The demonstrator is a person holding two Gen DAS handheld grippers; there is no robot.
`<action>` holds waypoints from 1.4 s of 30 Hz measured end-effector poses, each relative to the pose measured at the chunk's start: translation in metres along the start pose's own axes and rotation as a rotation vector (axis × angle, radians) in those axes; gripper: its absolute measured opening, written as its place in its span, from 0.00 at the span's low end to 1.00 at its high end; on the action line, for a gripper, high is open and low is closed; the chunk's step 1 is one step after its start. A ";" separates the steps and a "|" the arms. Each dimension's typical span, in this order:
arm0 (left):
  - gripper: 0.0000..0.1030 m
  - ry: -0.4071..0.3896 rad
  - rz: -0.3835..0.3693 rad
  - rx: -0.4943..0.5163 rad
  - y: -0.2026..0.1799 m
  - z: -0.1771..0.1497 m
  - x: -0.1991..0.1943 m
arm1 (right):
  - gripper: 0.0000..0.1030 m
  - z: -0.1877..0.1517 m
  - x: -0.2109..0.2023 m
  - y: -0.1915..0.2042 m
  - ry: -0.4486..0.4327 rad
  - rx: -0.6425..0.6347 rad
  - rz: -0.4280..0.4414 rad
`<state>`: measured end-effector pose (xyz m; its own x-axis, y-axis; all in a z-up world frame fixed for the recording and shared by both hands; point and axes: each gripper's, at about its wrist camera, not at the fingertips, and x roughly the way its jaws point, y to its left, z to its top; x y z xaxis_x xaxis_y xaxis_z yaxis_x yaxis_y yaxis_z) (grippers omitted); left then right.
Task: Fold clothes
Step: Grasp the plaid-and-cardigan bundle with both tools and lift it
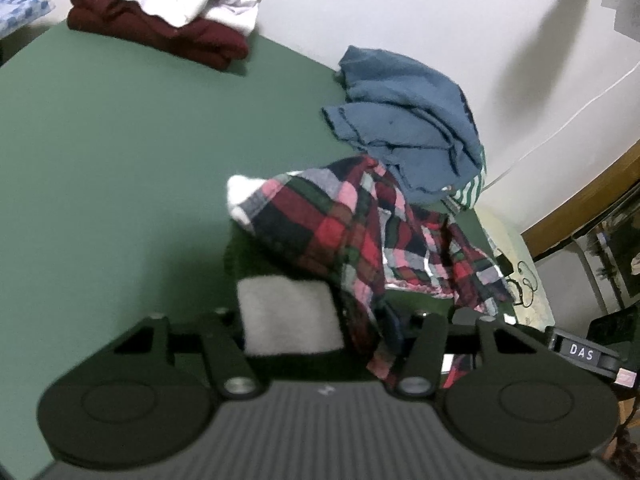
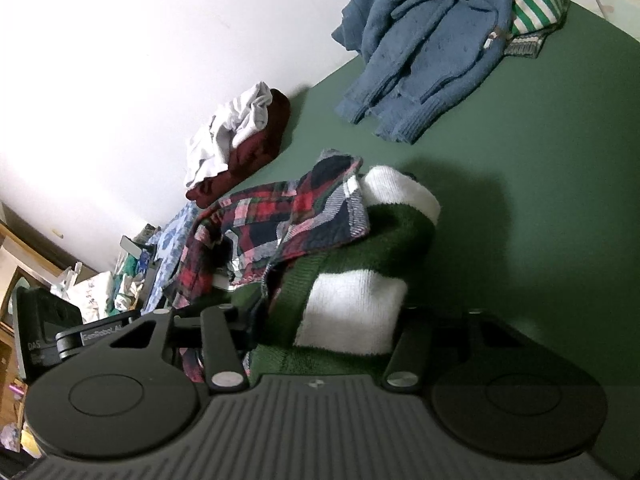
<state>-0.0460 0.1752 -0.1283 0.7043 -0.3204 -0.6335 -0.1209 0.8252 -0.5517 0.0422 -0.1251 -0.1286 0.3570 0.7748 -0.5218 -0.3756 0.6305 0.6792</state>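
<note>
Green bench [image 1: 100,140] set against white wall [image 1: 400,8], folded maroon garment [image 1: 160,32] at rear, left gripper [image 1: 332,320] and right gripper [image 2: 320,320] each closed on green-and-white knit [image 2: 348,312] under plaid shirt [image 1: 340,232].

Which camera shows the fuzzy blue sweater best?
The right wrist view. There the blue sweater lies spread on the green table, with both sleeves and ribbed cuffs in sight. The left wrist view shows it only as a bunched heap against the wall, its lower edge behind the plaid shirt.

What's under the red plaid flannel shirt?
Under the red plaid flannel shirt lies a dark green and white striped knit sweater, on the green table. How far the sweater extends beneath is covered.
</note>
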 end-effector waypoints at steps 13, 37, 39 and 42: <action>0.53 -0.060 0.007 0.044 -0.027 0.022 -0.036 | 0.51 0.014 -0.012 0.013 -0.034 0.032 0.095; 0.52 -0.139 0.102 0.303 0.033 0.238 -0.080 | 0.51 0.124 0.107 0.155 -0.158 -0.043 0.173; 0.52 -0.146 0.111 0.312 0.048 0.263 -0.075 | 0.50 0.139 0.131 0.170 -0.183 -0.061 0.165; 0.52 -0.167 0.121 0.309 0.073 0.295 -0.065 | 0.50 0.160 0.169 0.184 -0.215 -0.073 0.169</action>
<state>0.1062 0.3935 0.0325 0.8052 -0.1528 -0.5729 -0.0109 0.9623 -0.2719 0.1703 0.1140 -0.0095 0.4539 0.8467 -0.2775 -0.5035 0.5007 0.7041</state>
